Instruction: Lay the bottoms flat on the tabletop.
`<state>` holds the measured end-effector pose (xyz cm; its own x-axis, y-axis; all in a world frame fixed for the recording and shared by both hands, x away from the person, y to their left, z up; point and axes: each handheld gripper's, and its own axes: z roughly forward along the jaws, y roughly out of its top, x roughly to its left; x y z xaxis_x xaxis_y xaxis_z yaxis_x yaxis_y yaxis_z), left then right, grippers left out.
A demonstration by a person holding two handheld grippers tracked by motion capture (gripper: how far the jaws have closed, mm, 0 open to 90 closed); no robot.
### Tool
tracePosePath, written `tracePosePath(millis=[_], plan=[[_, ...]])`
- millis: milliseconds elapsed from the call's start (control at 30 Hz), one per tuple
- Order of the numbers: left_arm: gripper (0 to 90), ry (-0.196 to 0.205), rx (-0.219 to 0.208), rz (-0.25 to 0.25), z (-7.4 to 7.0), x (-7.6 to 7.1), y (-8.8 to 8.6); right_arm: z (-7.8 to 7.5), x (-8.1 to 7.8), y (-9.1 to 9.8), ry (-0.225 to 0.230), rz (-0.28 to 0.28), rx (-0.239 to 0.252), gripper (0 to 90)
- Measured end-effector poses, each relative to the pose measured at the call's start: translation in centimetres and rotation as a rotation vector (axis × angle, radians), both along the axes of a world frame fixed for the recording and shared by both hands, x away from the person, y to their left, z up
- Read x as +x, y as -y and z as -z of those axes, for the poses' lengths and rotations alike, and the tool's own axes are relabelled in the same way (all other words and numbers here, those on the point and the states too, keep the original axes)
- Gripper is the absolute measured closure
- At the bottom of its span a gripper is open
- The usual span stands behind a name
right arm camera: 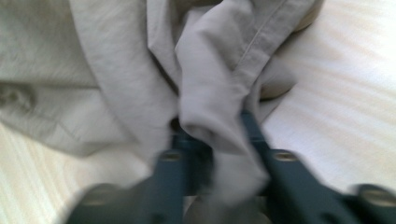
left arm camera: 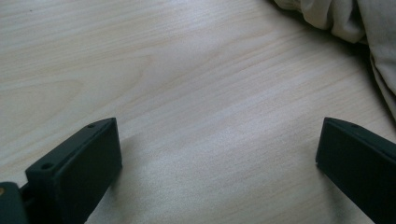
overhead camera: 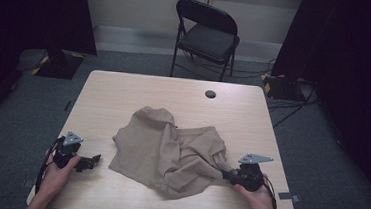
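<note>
One crumpled beige cotton garment (overhead camera: 170, 151) lay mid-table; a fold sat btwn the right gripper (right arm camera: 212, 140), jaws part-spread. Left gripper (left arm camera: 217, 154), spread wide, stood apart.

The cloth (overhead camera: 170, 151) is plain tan. The tabletop (overhead camera: 124, 94) is light wood with thin lines. Both tools (overhead camera: 91, 161) (overhead camera: 224, 175) are black. The chair (overhead camera: 206, 33) is black too.

A crumpled beige cloth garment (overhead camera: 170, 151) lies on the light wooden table (overhead camera: 124, 89), toward its near edge. The left gripper (overhead camera: 94, 161) sits left of the garment, apart from it. The right gripper (overhead camera: 224, 174) touches its right edge. A black folding chair (overhead camera: 206, 36) stands behind the table.
</note>
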<state>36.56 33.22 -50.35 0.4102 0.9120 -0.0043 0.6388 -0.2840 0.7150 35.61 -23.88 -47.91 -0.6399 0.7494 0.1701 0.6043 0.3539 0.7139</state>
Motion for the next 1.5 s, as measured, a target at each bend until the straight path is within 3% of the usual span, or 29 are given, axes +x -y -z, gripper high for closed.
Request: tracePosePath(millis=[67, 100, 267, 333, 500, 567, 667, 800, 967, 1067, 1167, 1233, 1300, 1333, 1400, 1500], plan=[[0.0, 0.0, 0.0, 0.0, 0.0, 0.0, 0.0, -1.3, 0.5, 0.1, 0.037, 0.02, 0.024, 47.5], [0.0, 0.0, 0.0, 0.0, 0.0, 0.0, 0.0, -2.1, 0.8, 0.0, 0.063, 0.028, 0.04, 43.5], [0.0, 0.0, 0.0, 0.0, 0.0, 0.0, 0.0, -5.5, 2.7, -1.5, 0.159, 0.037, 0.1, 31.1], [0.0, 0.0, 0.0, 0.0, 0.0, 0.0, 0.0, -6.2, 4.0, -2.5, 0.166, 0.041, 0.096, 28.6], [0.0, 0.0, 0.0, 0.0, 0.0, 0.0, 0.0, -6.0, 6.9, -5.2, 0.16, 0.028, 0.092, 33.2], [0.0, 0.0, 0.0, 0.0, 0.0, 0.0, 0.0, -5.2, 7.8, -6.2, 0.141, 0.011, 0.085, 37.7], [0.0, 0.0, 0.0, 0.0, 0.0, 0.0, 0.0, -3.2, 8.7, -7.2, 0.086, -0.006, 0.028, 41.6], [0.0, 0.001, -0.001, 0.006, 0.0, 0.0, -0.1, -0.4, 8.2, -7.2, 0.041, -0.003, -0.042, 42.1], [0.0, 0.001, -0.001, 0.006, 0.0, 0.0, -0.1, -0.1, 5.8, -5.5, 0.042, 0.002, -0.065, 41.1], [0.0, 0.0, 0.0, 0.008, 0.0, 0.0, -0.1, 0.5, 4.4, -4.3, 0.012, -0.001, -0.102, 40.4], [0.6, 0.002, -0.005, 0.005, 0.0, 0.1, -0.1, 1.1, 3.4, -3.5, 0.037, 0.016, -0.065, 40.2], [3.8, -0.007, -0.002, -0.005, -0.3, 0.2, 0.1, 1.4, 3.0, -3.7, 0.077, 0.023, -0.079, 38.6], [19.3, -0.013, 0.001, -0.013, -0.8, 0.4, 0.3, 1.5, 2.7, -4.0, 0.098, 0.024, -0.098, 36.5], [22.3, -0.028, -0.001, -0.002, -1.0, 0.6, 0.5, 1.6, 2.6, -4.2, 0.112, 0.026, -0.105, 36.3], [16.9, -0.029, -0.011, 0.012, -1.3, 1.0, 1.2, 1.8, 2.4, -4.3, 0.13, 0.034, -0.11, 36.0], [20.2, -0.022, -0.006, 0.046, -2.3, 1.6, 2.3, 1.9, 2.3, -4.2, 0.142, 0.036, -0.101, 36.0]])
